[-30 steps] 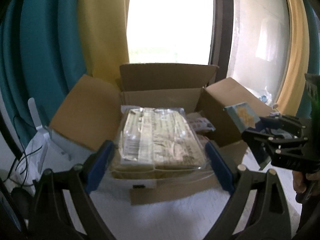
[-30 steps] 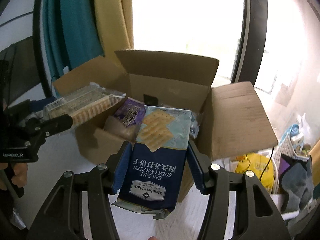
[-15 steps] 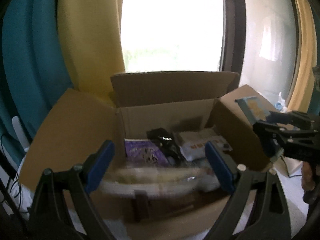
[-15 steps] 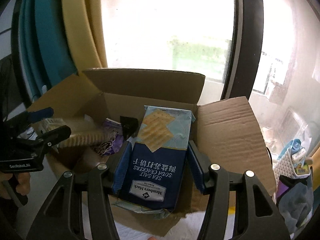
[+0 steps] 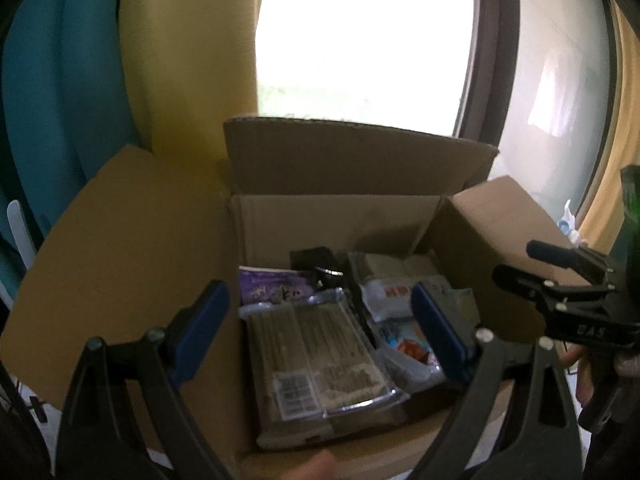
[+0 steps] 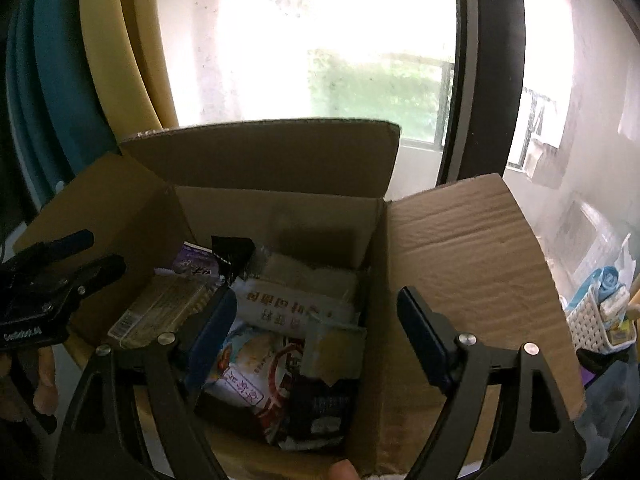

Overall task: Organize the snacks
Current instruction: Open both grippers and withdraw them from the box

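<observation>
Bright window behind, we're hovering over the open brown cardboard box (image 6: 460, 264). Left gripper (image 5: 320, 336) released above the clear, crushable cracker tray (image 5: 316, 360) lying lower centre; right gripper (image 6: 316, 336) opening, dark-blue cracker packet (image 6: 328, 376) dropped loose; we'd grip edges.

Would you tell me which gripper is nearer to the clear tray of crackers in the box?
Left. The left gripper hangs right above the clear tray of crackers, straddling it. The right gripper, its jaws opening, hangs over the box's other side, beside the tray.

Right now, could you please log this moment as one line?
left tongs: open, over tray | right tongs: opening, over crackers | both snacks in box
</observation>
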Demonstrator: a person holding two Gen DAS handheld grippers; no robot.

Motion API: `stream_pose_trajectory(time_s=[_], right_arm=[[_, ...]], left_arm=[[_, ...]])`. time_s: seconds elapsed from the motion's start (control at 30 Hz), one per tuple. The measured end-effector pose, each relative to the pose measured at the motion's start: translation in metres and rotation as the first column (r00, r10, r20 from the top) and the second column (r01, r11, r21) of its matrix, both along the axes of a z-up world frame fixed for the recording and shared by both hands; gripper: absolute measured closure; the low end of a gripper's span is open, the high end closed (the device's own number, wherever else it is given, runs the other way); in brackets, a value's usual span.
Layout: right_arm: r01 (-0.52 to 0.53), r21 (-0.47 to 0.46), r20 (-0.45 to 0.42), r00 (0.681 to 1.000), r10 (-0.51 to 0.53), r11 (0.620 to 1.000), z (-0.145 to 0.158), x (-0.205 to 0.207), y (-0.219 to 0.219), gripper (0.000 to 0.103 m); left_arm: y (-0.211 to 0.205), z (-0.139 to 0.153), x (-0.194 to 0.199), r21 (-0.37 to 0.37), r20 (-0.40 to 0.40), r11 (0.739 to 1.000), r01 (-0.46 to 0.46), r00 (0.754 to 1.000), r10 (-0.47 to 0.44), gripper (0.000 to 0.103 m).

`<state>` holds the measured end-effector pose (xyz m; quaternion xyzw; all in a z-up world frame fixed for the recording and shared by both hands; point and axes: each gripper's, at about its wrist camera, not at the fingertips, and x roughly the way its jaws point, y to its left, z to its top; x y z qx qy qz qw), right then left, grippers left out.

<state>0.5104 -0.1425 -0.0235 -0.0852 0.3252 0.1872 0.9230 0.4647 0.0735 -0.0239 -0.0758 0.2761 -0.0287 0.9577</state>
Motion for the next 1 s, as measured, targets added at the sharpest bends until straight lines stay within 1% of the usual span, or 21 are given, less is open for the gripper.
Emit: stream_pose_trajectory(time_s=[0.13,0.27,0.4,0.57,1.0], right_arm=[[0.004,-0.021,-0.01,1.0,-0.004,1.0,-0.004,-0.007,0.001,0.018],[0.011,-0.022,-0.014,1.0,-0.012,1.0,-0.002,-0.015,-0.001,0.018],[0.018,-0.022,-0.006,1.0,-0.018,1.0,0.004,-0.029,-0.002,0.018],[0.013,-0.025,-0.001,1.0,-0.013,1.0,0.01,-0.046,-0.001,0.018],[-0.001,-0.027,0.022,1.0,0.002,1.0,0.024,-0.099,0.0,0.018]], left_arm=[[0.002,0.002,-0.006,0.01,0.011,1.0,-0.002,1.0,0.002,0.01],[0.003,0.007,-0.016,0.041,0.021,0.999,-0.01,1.0,0.01,0.009],[0.004,0.01,-0.029,0.037,0.017,0.999,-0.003,1.0,0.002,0.009],[0.002,0.013,-0.049,0.081,0.025,0.997,-0.014,1.0,0.012,0.009],[-0.005,0.022,-0.108,0.069,0.037,0.997,-0.021,0.999,0.018,0.009]])
